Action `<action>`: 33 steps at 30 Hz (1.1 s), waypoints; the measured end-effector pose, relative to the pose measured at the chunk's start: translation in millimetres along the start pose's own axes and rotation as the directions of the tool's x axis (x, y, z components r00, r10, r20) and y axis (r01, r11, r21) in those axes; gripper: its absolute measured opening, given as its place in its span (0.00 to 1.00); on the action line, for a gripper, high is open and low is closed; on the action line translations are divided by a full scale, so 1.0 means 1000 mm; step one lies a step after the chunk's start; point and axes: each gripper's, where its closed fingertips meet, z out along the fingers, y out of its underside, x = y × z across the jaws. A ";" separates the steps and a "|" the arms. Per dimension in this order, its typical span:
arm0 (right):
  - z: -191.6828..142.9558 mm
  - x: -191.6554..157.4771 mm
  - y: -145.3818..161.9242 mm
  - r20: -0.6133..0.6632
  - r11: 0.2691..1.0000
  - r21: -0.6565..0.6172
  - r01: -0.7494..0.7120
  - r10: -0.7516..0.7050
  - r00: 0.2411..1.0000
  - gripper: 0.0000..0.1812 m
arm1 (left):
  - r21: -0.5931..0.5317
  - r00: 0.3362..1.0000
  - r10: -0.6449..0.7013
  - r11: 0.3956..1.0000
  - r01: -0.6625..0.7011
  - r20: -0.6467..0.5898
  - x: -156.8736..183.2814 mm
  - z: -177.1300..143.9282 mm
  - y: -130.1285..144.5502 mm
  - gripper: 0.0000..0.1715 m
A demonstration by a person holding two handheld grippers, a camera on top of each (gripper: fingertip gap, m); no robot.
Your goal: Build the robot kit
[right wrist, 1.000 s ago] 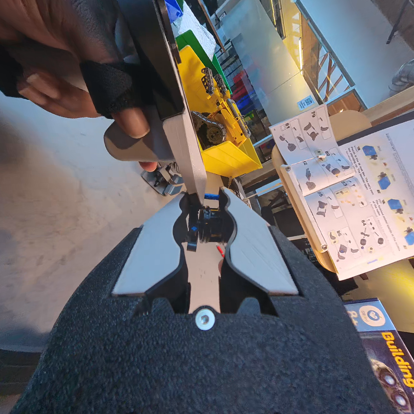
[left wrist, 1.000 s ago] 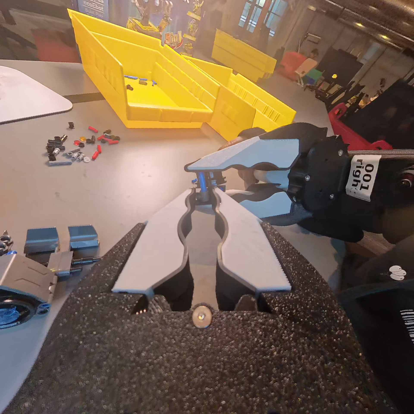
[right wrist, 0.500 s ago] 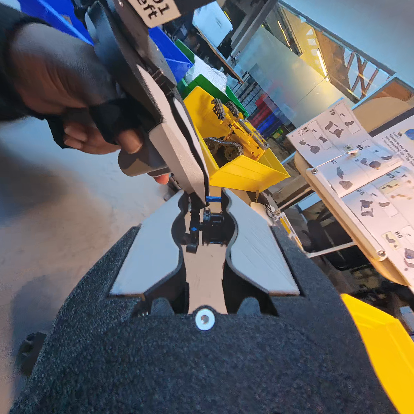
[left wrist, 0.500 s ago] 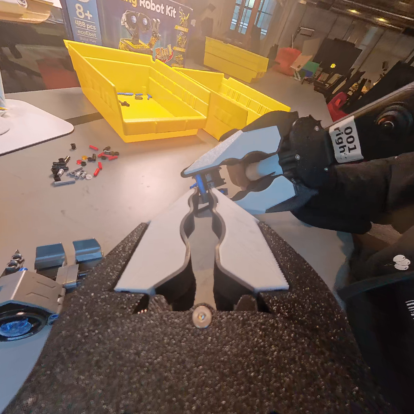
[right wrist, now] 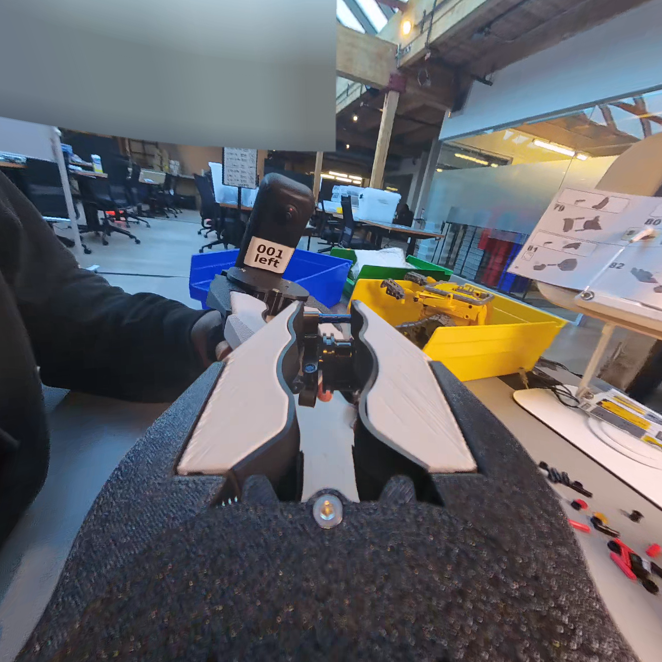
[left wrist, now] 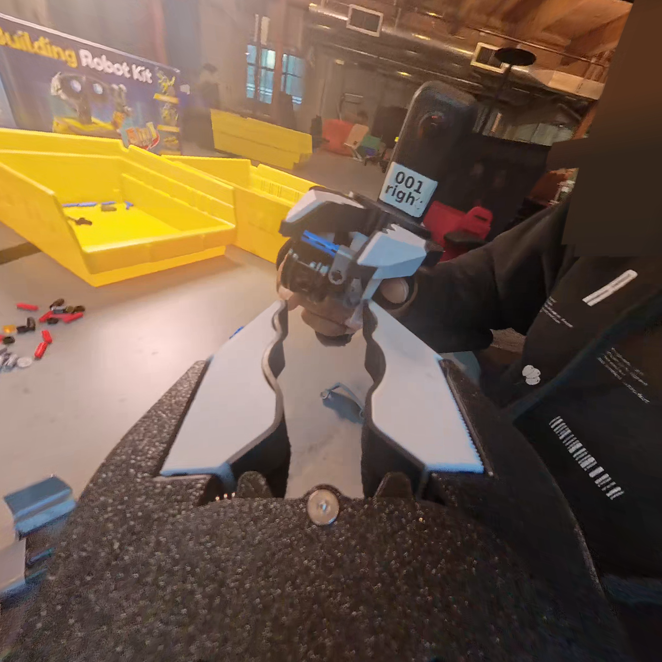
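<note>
The small black and grey building-block assembly with a blue rod (right wrist: 324, 349) sits clamped between your right gripper's (right wrist: 324, 324) fingers, held in the air above the grey table (right wrist: 587, 476). In the left wrist view the same assembly (left wrist: 322, 265) shows just ahead of your left gripper (left wrist: 320, 315), whose pale grey fingers are spread apart with nothing between them; their tips sit close to the assembly, and contact cannot be made out.

Beyond, a shallow yellow plastic bin (left wrist: 143, 229) holds a few blue and dark loose pieces. Another yellow bin (right wrist: 494, 333) carries a yellow tracked block model (right wrist: 440, 301); a blue bin (right wrist: 322, 272) and a green bin (right wrist: 426, 270) stand behind it. Red and black small pegs (left wrist: 46, 322) lie scattered on the smooth table.

Both grippers face each other, each gripped by a black-sleeved hand; your right hand (left wrist: 322, 315) wraps the handle under its gripper.
</note>
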 end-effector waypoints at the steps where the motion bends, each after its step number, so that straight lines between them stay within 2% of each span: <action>1: -0.001 -0.003 -0.002 0.010 1.000 0.004 0.013 -0.013 1.000 0.14 | 0.019 1.000 0.009 1.000 -0.008 -0.015 0.003 -0.002 -0.004 0.21; 3: -0.001 -0.013 -0.005 0.029 0.993 -0.004 0.114 -0.114 0.993 0.14 | 0.054 0.999 0.004 0.999 -0.001 -0.044 0.008 -0.007 -0.011 0.15; 5: 0.001 -0.021 -0.006 0.045 0.983 -0.016 0.183 -0.182 0.982 0.14 | 0.048 0.996 0.000 0.999 0.004 -0.088 0.015 -0.009 -0.010 0.15; 13: 0.000 -0.026 0.002 0.060 0.958 -0.068 0.278 -0.274 0.960 0.13 | 0.005 0.989 -0.061 0.998 0.063 -0.133 0.019 -0.010 -0.002 0.11; 22: 0.002 -0.019 0.017 0.057 0.962 -0.107 0.251 -0.246 0.967 0.14 | -0.042 0.991 -0.077 0.996 0.073 -0.111 0.006 -0.012 0.012 0.12; 26: -0.008 -0.020 0.017 0.143 0.979 -0.130 0.158 -0.139 0.980 0.25 | -0.065 0.989 -0.077 0.995 0.069 -0.123 0.002 -0.019 0.017 0.12; 29: -0.021 -0.009 0.031 0.168 0.964 -0.236 0.126 -0.087 0.982 0.28 | -0.048 0.990 -0.074 0.996 0.069 -0.122 0.000 -0.021 0.014 0.12; 31: -0.024 -0.007 0.039 0.165 0.953 -0.267 0.144 -0.103 0.981 0.28 | -0.041 0.989 -0.082 0.996 0.077 -0.121 0.000 -0.020 0.014 0.12; 33: -0.022 -0.010 0.044 0.160 0.942 -0.275 0.192 -0.153 0.975 0.22 | -0.035 0.986 -0.101 0.995 0.098 -0.134 0.001 -0.018 0.014 0.12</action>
